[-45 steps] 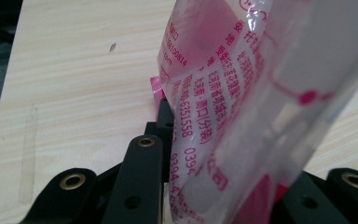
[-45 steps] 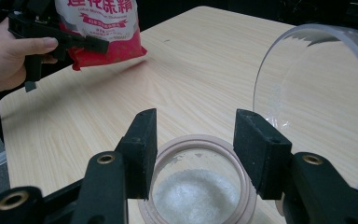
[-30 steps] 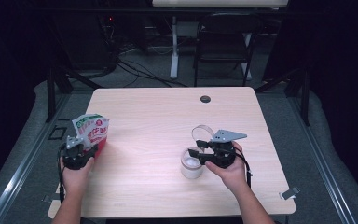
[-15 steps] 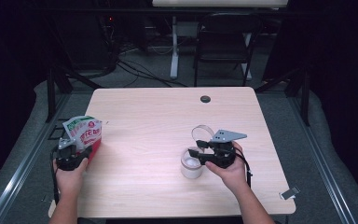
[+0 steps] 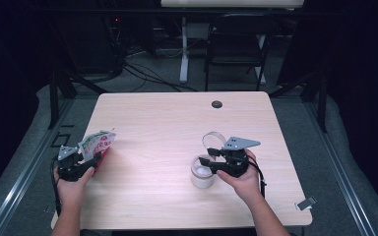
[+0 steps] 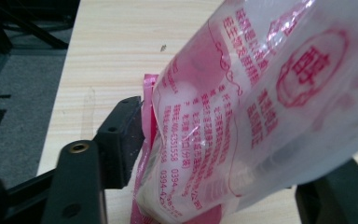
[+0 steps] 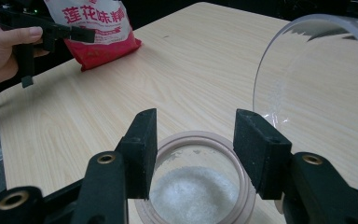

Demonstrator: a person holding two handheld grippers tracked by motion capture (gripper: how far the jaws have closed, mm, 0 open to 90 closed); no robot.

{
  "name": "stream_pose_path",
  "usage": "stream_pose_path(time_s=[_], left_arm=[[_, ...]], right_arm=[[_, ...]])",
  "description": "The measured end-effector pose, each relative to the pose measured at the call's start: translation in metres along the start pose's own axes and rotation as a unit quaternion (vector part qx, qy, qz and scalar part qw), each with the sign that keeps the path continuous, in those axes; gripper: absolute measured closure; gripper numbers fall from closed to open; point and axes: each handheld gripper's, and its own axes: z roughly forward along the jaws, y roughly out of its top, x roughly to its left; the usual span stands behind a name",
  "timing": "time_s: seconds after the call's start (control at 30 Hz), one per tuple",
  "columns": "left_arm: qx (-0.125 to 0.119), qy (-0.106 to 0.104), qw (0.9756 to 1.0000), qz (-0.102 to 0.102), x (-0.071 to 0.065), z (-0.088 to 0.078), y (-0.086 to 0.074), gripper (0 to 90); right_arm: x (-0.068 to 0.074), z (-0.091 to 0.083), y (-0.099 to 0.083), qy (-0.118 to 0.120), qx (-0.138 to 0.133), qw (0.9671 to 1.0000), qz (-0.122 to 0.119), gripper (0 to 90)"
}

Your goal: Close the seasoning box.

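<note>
Two black fingers [image 7: 142,154] spread apart, hovering over an open jar [image 7: 198,186] holding white granules. Clear round lid [image 7: 317,93] hinged up at right. Far off on the pale counter [image 7: 177,74], a red-and-white bag [image 7: 98,28] beside the left gripper [image 7: 51,32].

High view overhead; gripper views close, low; all share table [image 5: 177,123].

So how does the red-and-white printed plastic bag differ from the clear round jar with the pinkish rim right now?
The red-and-white printed plastic bag is soft and crinkled, at the table's left edge; the clear round jar with the pinkish rim is rigid, standing open right of centre. The bag sits between the left tool's spread jaws; the right tool hovers over the jar's mouth. Both rest on the table.
</note>
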Motion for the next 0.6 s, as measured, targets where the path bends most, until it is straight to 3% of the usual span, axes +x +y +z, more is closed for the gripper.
stream_pose_path(time_s=[0.3,0.6], left_arm=[[-0.029,-0.009,0.9995,0.005,-0.007,-0.008,0.004,37.2],[-0.048,-0.026,0.9977,0.039,-0.026,-0.017,0.011,36.9]], right_arm=[[0.0,0.0,0.0,0.0,-0.001,1.0,0.0,49.3],[0.0,0.0,0.0,-0.001,0.0,1.0,0.002,49.2]])
